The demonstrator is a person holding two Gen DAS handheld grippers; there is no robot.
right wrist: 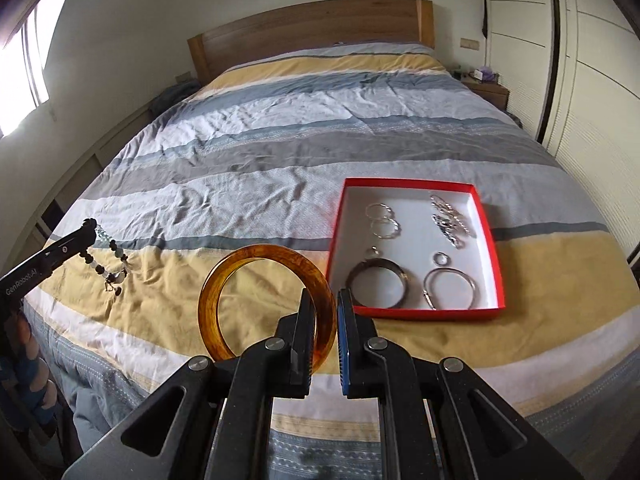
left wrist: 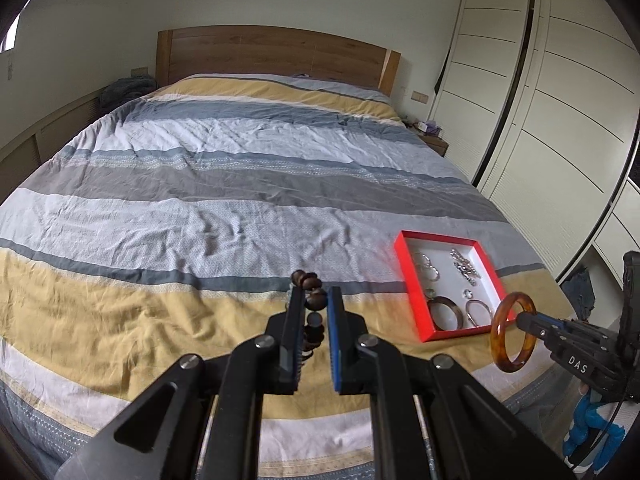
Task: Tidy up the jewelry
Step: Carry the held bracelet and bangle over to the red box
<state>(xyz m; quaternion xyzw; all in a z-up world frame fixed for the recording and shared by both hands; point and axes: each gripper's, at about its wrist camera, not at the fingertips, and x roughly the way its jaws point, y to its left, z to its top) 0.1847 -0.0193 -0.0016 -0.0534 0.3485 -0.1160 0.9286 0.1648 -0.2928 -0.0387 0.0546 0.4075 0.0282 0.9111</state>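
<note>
My left gripper is shut on a dark beaded bracelet, held above the yellow stripe of the bed; in the right wrist view the same bracelet dangles from the left gripper. My right gripper is shut on the rim of an amber bangle, which hangs in the air; the left wrist view shows that bangle at the right gripper. A red box with a white inside lies on the bed and holds several silver rings and bangles. The same red box sits right of my left gripper.
The striped bedspread covers a wide bed with a wooden headboard. White wardrobe doors stand along the right side. A bedside table with small items is at the far right corner.
</note>
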